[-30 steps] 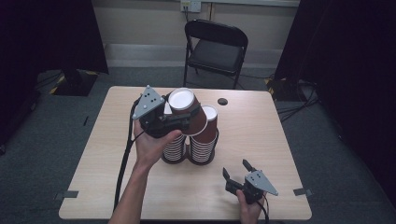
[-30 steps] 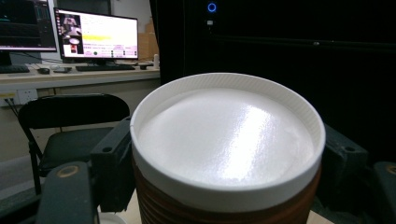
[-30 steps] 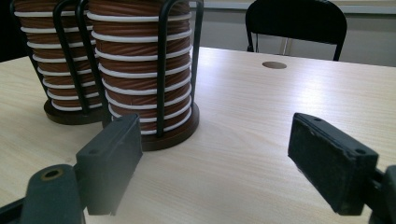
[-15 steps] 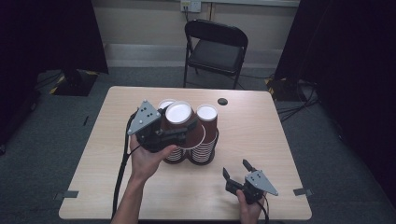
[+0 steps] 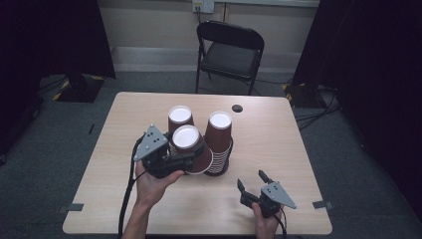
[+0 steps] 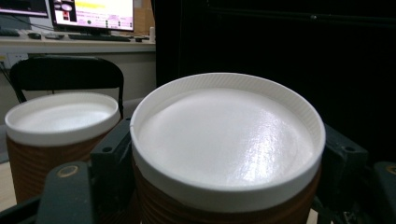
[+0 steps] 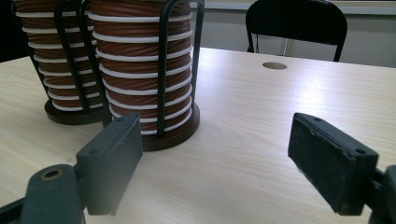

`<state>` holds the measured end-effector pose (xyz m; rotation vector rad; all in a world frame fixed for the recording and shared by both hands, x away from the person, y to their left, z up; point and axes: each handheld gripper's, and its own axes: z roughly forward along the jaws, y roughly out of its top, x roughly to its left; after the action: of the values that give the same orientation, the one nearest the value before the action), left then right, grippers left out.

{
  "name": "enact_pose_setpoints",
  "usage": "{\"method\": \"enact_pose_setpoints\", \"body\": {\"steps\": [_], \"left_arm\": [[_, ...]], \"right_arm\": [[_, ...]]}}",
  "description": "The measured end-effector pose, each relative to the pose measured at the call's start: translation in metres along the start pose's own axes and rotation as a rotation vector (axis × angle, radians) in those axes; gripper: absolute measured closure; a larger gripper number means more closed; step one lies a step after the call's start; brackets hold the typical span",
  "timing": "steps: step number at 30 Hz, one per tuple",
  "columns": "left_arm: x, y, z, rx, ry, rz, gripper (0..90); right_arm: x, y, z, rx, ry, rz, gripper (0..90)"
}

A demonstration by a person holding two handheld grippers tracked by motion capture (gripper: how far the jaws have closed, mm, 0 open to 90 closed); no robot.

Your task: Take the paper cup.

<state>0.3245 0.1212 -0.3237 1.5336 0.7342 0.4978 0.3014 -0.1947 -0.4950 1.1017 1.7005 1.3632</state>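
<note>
- Nearest the person, the right tongs (image 5: 253, 182) rest low on the table (image 5: 278, 144) at its near right edge, jaws spread wide with nothing between them. In the right gripper view bare tabletop shows between the two pads (image 7: 109, 163).
- From those idle tongs the cup racks (image 7: 159, 70) lie ahead and to the left, a wire-framed stack of ribbed brown cups on a round dark base, with a second such stack just behind it.
- A little further in, the left tongs (image 5: 186, 160) are clamped on a single brown cup (image 5: 191, 149), held upside down so its white bottom faces up. In the left gripper view the dark pads (image 6: 109, 154) sit against both sides of the ribbed wall (image 6: 149, 205), so the grip looks firm.
- That held cup hangs just in front of and slightly left of the two stacks, its long axis close to upright, tipped a touch toward the person.
- The relation that matters: the held cup is beside the stacks, not over either one. The left stack (image 5: 180, 122) is straight behind it, the right stack (image 5: 220, 134) behind and to the right, both topped by an upturned white bottom.
- My guess is the cup is either being set down on the table in front or belongs on a stack; for the latter it would need lifting and carrying away from the person.
- The left hand (image 5: 152, 181) is plainly the nearer one for that work.
- Far off, a small round hole (image 5: 237, 108) in the tabletop and a black folding chair (image 5: 230, 52) beyond.
</note>
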Motion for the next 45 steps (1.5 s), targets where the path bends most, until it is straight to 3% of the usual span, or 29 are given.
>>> {"method": "enact_pose_setpoints", "body": {"steps": [6,7,10,24,28,30,32,37,40,41,45], "left_arm": [[0.004,-0.02,0.001,0.039,-0.003,-0.027,22.9],[0.006,-0.027,0.002,0.044,0.003,-0.053,22.9],[0.007,-0.034,0.002,0.055,0.006,-0.075,22.9],[0.018,-0.072,0.008,0.122,0.015,-0.187,22.9],[0.019,-0.082,0.008,0.123,0.01,-0.224,22.9],[0.02,-0.086,0.008,0.131,0.002,-0.24,22.9],[0.021,-0.094,0.006,0.127,-0.004,-0.28,22.9],[0.026,-0.102,0.003,0.119,-0.016,-0.328,22.9],[0.026,-0.106,0.001,0.116,-0.045,-0.38,22.9],[0.027,-0.107,0.0,0.125,-0.043,-0.367,22.9],[0.026,-0.11,-0.002,0.107,-0.064,-0.421,22.9]], "right_arm": [[0.0,0.0,0.001,0.012,0.022,-0.006,16.6],[0.0,0.0,0.001,0.009,0.023,-0.005,16.6],[0.0,0.0,0.001,0.01,0.029,-0.002,16.6],[0.009,0.003,0.008,0.1,0.102,-0.034,16.6],[0.017,0.003,0.007,0.097,0.139,-0.024,16.6],[0.027,0.003,0.007,0.09,0.121,-0.037,18.7],[0.034,0.004,0.006,0.09,0.149,-0.043,19.0],[0.044,0.007,0.004,0.072,0.206,-0.054,23.8],[0.051,0.008,0.004,0.071,0.24,-0.062,26.3],[0.052,0.007,0.005,0.067,0.248,-0.061,27.0],[0.059,0.005,0.007,0.072,0.291,-0.063,29.3]]}}
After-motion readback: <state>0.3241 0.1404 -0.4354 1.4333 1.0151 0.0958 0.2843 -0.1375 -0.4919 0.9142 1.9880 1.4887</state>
